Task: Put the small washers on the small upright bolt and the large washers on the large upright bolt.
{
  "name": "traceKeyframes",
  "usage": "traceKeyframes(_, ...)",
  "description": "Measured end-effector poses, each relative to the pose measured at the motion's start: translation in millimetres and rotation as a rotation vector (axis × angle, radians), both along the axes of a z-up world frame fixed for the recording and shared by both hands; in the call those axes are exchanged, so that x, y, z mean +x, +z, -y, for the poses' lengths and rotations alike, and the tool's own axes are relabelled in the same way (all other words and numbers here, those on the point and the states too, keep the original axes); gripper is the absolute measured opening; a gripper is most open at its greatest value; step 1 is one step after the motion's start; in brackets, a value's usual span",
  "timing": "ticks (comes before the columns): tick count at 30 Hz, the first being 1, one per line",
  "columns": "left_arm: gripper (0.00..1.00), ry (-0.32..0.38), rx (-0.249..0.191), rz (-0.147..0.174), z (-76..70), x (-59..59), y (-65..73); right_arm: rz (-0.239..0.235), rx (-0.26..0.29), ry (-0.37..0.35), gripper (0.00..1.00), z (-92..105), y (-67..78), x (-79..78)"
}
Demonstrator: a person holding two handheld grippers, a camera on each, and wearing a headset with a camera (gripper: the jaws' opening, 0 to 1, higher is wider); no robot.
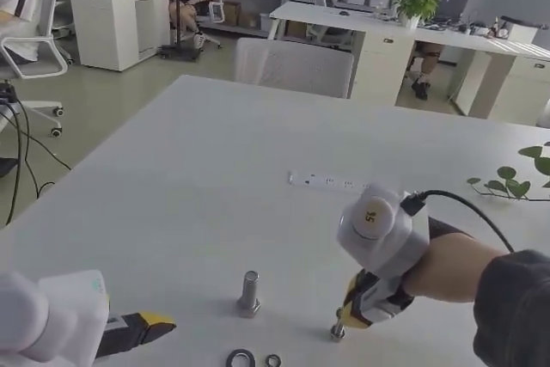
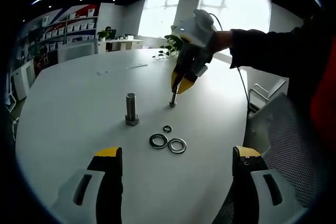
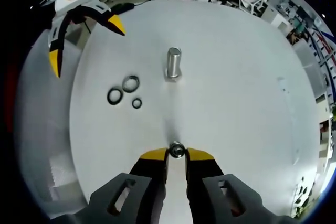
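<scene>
The small washer point(image 2: 167, 128) and two large washers point(image 2: 158, 140) lie flat near the tabletop's point(image 1: 215, 169) near edge. They sit just ahead of the left gripper point(image 3: 86, 50), whose fingers point(image 2: 107, 156) are spread apart and hold nothing. That gripper is the nearer one to the washers, and in its own view they fall between the two fingers.

The right gripper point(image 1: 344, 326) is clenched on the small bolt point(image 3: 177, 150), standing it head-down on the tabletop, to the right of the washers. The large bolt point(image 2: 131, 109) stands free on its head, just beyond the washers from the near edge.

Both bolts have their long axis vertical. So a washer probably has to be pinched by its rim, raised above the bolt's tip and lowered with its hole in line. No washer is on either bolt yet.
</scene>
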State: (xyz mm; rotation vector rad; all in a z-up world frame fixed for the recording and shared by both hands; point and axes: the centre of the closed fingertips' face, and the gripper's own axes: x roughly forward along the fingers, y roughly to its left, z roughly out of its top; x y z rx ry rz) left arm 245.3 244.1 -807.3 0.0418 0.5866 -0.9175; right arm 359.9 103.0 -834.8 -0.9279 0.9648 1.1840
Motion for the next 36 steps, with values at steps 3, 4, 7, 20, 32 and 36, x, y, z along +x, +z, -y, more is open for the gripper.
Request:
traceKeyframes(3, 0.86, 0.0, -0.001, 0.001, 0.5, 0.1, 0.3, -0.004, 0.0, 0.0, 0.14, -0.1, -3.5, -0.3)
traceKeyframes(4, 0.86, -0.001, 0.0, 0.0, 0.6, -0.1, 0.2, -0.009, -0.003, -0.002, 0.14, 0.4, -5.1, -0.7)
traceKeyframes(7, 0.86, 0.001, 0.002, -0.002, 0.5, -0.7, -0.3, -0.019, -0.008, -0.001, 0.14, 0.5, -9.8, -2.6)
traceKeyframes(20, 0.86, 0.006, 0.003, -0.007, -1.2, -3.1, -1.1, -0.032, -0.022, 0.001, 0.14, 0.2, -26.0, -4.7)
traceKeyframes(32, 0.86, 0.011, 0.005, -0.012, -0.3, -5.0, -2.1, -0.035, -0.023, 0.0, 0.14, 1.3, -33.7, -3.8)
traceKeyframes(36, 0.86, 0.011, 0.004, -0.013, 0.5, -5.0, -2.0, -0.038, -0.021, -0.003, 0.14, 1.0, -33.3, -3.0)
